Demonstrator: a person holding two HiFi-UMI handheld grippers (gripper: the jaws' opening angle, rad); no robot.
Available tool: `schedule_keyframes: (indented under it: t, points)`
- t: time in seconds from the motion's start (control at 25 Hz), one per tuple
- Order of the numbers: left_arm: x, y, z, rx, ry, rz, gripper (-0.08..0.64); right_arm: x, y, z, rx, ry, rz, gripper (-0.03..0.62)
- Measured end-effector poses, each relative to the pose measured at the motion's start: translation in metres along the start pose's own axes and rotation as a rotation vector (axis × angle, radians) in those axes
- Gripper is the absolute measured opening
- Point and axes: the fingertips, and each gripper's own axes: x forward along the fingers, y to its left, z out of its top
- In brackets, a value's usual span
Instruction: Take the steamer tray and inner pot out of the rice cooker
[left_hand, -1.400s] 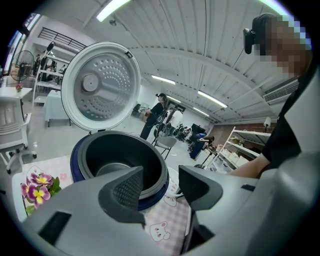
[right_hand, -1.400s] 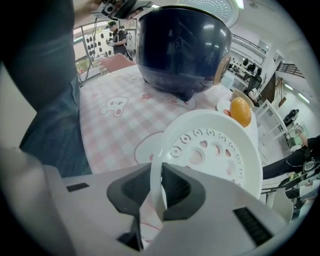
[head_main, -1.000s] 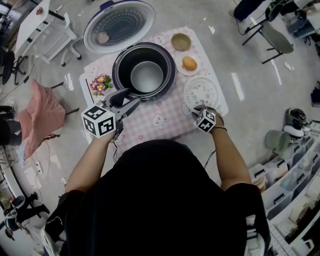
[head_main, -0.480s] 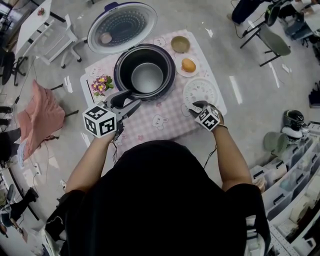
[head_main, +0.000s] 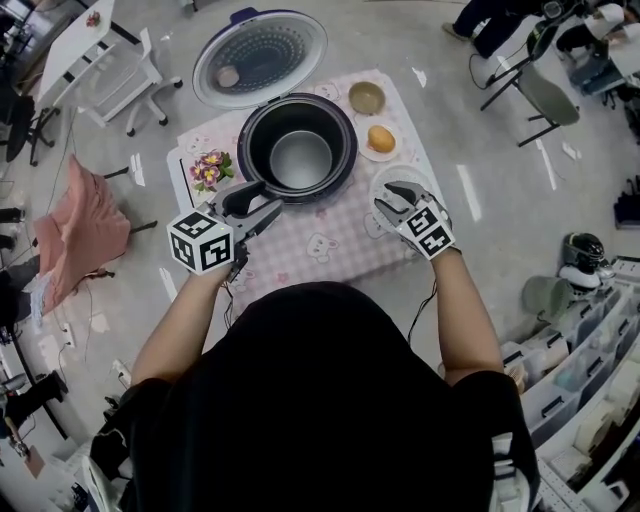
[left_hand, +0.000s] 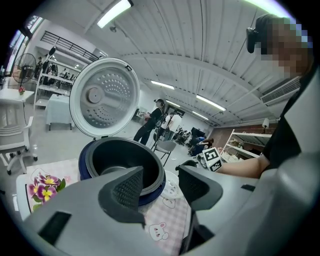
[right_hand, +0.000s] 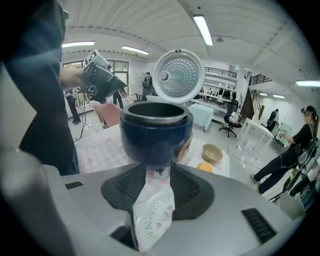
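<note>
With left gripper (head_main: 270, 197) jaws wide apart and right gripper (head_main: 385, 196) jaws just opening, both empty, can slip on thin rim of round grey metal inner pot (head_main: 300, 158), dropping it.

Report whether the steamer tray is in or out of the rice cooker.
Out: the white perforated steamer tray lies flat on the checked cloth beside the rice cooker.

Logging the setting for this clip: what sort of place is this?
Probably an open office or lab, not a kitchen: office chair, white desk, bin-filled shelving around the rice cooker.
</note>
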Motion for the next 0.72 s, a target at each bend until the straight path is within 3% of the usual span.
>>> schedule_keyframes:
  t: [0.52, 0.72]
  points:
    - [-0.013, 0.012, -0.003, -0.019, -0.033, 0.021, 0.242, -0.024, 0.001, 0.084, -0.087, -0.147, -0.030, 0.167]
    - [-0.015, 0.022, -0.003, -0.023, -0.032, 0.045, 0.244, -0.019, -0.008, 0.091, -0.025, -0.178, -0.021, 0.169]
